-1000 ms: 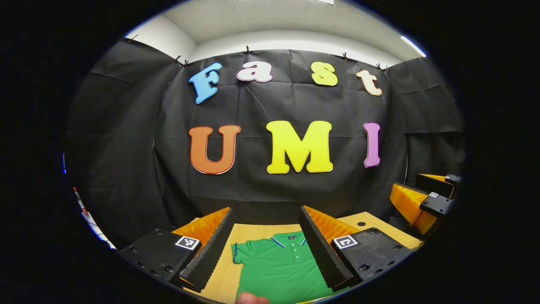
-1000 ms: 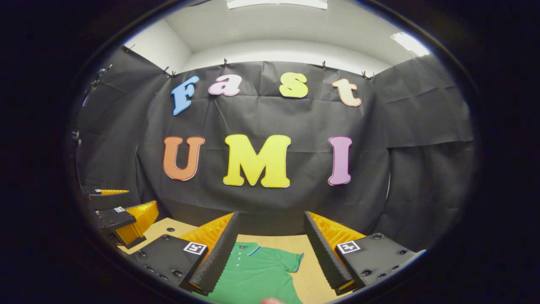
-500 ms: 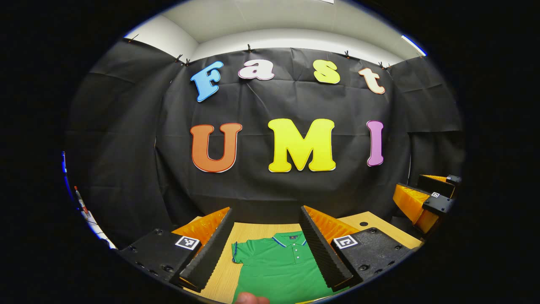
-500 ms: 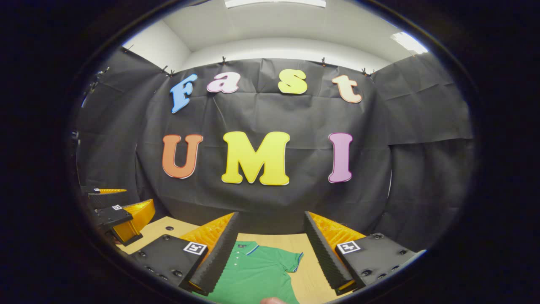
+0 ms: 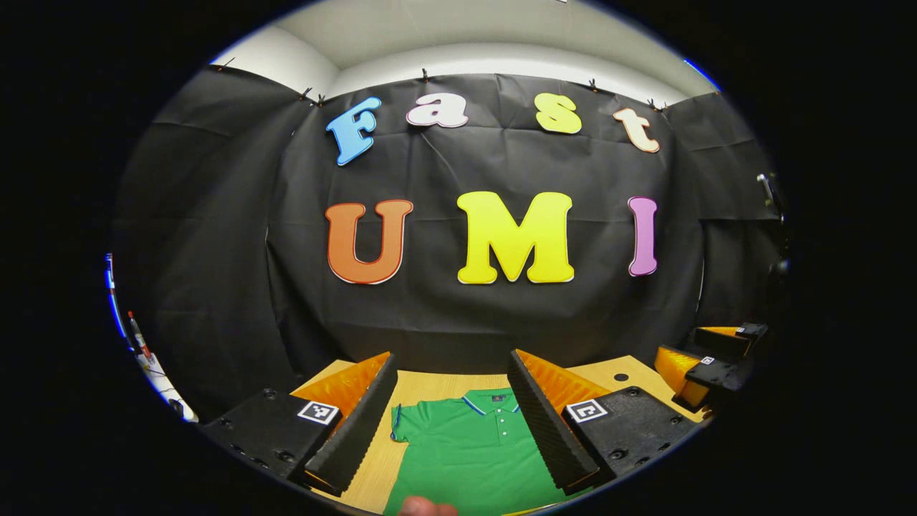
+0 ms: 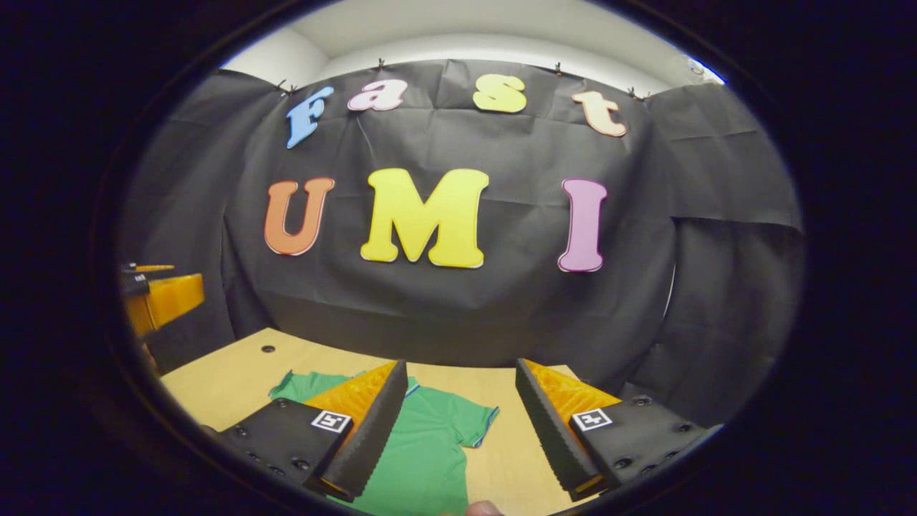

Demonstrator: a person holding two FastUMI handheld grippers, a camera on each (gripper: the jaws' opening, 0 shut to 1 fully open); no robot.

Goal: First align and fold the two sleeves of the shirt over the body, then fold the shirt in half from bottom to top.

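A green polo shirt [image 5: 469, 448] lies flat on the wooden table [image 5: 423, 387], collar toward the far wall and both short sleeves spread out. My left gripper [image 5: 451, 356] hovers above its chest, open, with nothing between the fingers. In the right gripper view the shirt [image 6: 430, 444] lies below, its right sleeve [image 6: 476, 426] in the gap between the fingers. My right gripper [image 6: 461, 362] is open and holds nothing. The right gripper [image 5: 716, 358] is off to the right in the left gripper view. The left gripper [image 6: 161, 297] is at the left edge of the right gripper view.
The black cloth wall stands just behind the table's far edge. A small round hole [image 6: 268, 349] is in the tabletop left of the shirt. Bare wood [image 6: 501, 459] lies right of the sleeve. A person's fingertip [image 5: 426, 507] pokes in at the bottom.
The right gripper's view has tipped down and swung, so more of the table and shirt shows. The left gripper's view has tipped down slightly. Both grippers stay open.
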